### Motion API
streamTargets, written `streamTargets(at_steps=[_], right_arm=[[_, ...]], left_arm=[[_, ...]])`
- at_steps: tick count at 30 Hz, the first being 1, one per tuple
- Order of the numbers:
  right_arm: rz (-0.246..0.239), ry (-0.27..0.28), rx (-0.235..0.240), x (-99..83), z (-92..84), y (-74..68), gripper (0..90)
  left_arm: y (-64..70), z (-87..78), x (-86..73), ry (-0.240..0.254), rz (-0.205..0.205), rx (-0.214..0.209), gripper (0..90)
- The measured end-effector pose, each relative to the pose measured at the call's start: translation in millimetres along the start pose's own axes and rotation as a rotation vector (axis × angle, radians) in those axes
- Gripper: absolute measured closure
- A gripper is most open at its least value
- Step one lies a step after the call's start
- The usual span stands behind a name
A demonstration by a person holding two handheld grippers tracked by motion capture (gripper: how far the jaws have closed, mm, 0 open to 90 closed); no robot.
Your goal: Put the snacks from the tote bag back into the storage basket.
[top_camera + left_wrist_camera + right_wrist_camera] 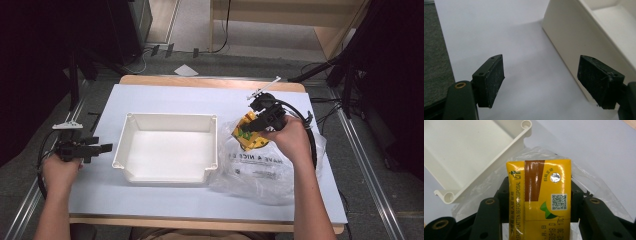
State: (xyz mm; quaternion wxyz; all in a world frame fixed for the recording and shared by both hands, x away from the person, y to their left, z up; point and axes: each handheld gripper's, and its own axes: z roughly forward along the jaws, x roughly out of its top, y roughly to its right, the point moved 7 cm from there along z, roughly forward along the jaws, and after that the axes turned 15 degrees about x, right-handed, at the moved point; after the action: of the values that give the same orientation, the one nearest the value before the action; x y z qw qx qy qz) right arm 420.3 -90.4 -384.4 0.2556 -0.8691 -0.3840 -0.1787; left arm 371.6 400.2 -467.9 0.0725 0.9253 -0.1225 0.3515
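Observation:
A yellow drink carton [540, 197] with a brown stripe and a foil straw spot sits between the jaws of my right gripper [539, 202], which is shut on its two sides. In the high view the carton [248, 132] hangs just above a clear plastic bag [260, 167], right of the white tray [167, 176]. My left gripper [102, 148] stands open at the table's left side, nothing between its pads [495, 77]. The tray's outer wall [574, 40] lies close beside its right jaw.
The white tray [486, 170] has nothing in it. The crumpled clear bag [596, 182] with black print spreads under the carton on the pale blue table cover [165, 97]. A black cable loops by the right hand. Dark stands flank the table.

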Motion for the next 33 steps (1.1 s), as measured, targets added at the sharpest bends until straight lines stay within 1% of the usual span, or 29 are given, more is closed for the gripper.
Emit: streamTargets(at_steps=[2,6,9,11,13,18,22,24,26,29,33], right_arm=[[-0.009,-0.013,0.007,0.4,0.5,-2.8,54.3],[-0.019,-0.025,0.011,2.1,2.1,-8.0,54.2],[-0.031,-0.018,0.016,4.3,1.2,-10.8,54.2],[-0.031,-0.011,0.022,5.4,-0.5,-13.0,54.2],[-0.035,-0.004,0.022,6.7,-2.6,-14.1,54.2],[-0.039,0.006,0.017,9.5,-6.4,-17.2,54.3],[-0.041,0.013,0.023,12.9,-7.8,-20.7,54.3],[-0.053,0.012,0.021,14.8,-8.6,-22.0,54.3],[-0.054,0.017,0.016,17.1,-8.8,-24.4,54.3],[-0.061,0.021,0.022,20.4,-8.9,-28.7,54.3],[-0.076,0.023,0.023,25.8,-6.9,-32.8,54.2]], left_arm=[[0.1,-0.5,0.7,0.007,-0.002,-0.001,22.8],[-0.8,0.6,-0.7,0.0,-0.001,0.0,22.9],[-0.9,-0.5,-0.1,0.007,-0.006,-0.003,23.1],[-0.9,-1.4,1.0,0.017,-0.011,-0.013,23.1],[-1.0,-1.9,1.5,0.022,-0.016,-0.012,23.0],[0.3,-1.9,1.3,0.02,-0.009,-0.01,23.0],[0.0,-0.1,0.3,0.011,-0.006,-0.002,23.0],[-0.6,0.7,-0.5,0.005,-0.002,0.003,23.1],[-1.1,0.4,-0.9,0.005,-0.002,0.001,23.0],[-2.4,0.9,-0.8,0.011,-0.01,0.007,23.1],[-2.9,0.8,-1.7,0.006,-0.007,0.008,23.1]])
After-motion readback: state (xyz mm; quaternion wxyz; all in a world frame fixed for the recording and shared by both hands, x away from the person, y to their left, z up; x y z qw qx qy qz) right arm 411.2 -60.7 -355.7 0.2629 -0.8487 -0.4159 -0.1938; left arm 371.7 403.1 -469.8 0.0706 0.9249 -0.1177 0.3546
